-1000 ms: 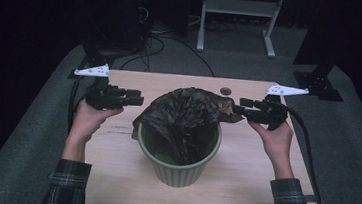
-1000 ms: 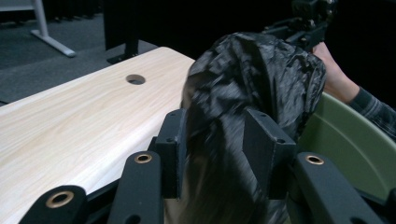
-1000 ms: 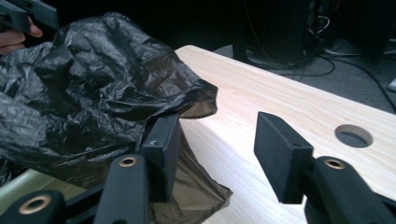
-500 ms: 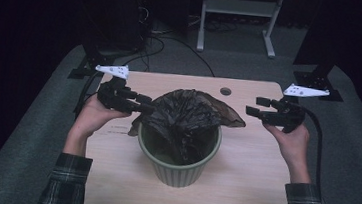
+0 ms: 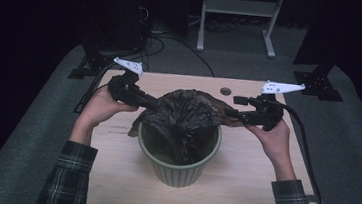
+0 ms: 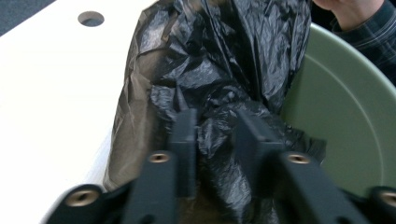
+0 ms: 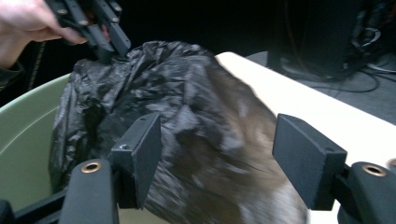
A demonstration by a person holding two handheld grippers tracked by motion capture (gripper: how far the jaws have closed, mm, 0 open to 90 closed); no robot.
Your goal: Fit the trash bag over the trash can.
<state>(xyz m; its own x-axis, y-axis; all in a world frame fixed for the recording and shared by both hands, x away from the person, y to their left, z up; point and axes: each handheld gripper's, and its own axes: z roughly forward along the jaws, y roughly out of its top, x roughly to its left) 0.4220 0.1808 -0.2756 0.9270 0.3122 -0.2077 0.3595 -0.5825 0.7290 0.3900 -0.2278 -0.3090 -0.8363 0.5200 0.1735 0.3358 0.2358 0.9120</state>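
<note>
Pinching a bunched fold of the black bin bag [image 6: 219,70], the left gripper [image 6: 215,135] has just been closing on it. The bag sits half inside the ribbed green bin [image 5: 176,168] (mid-table), and the right gripper [image 7: 217,158] stands wide around its other edge, pads apart from the plastic.

A dim lab or workroom: bare wooden table [image 5: 241,188], floor cables [image 5: 174,43], metal stand legs [image 5: 237,22].
</note>
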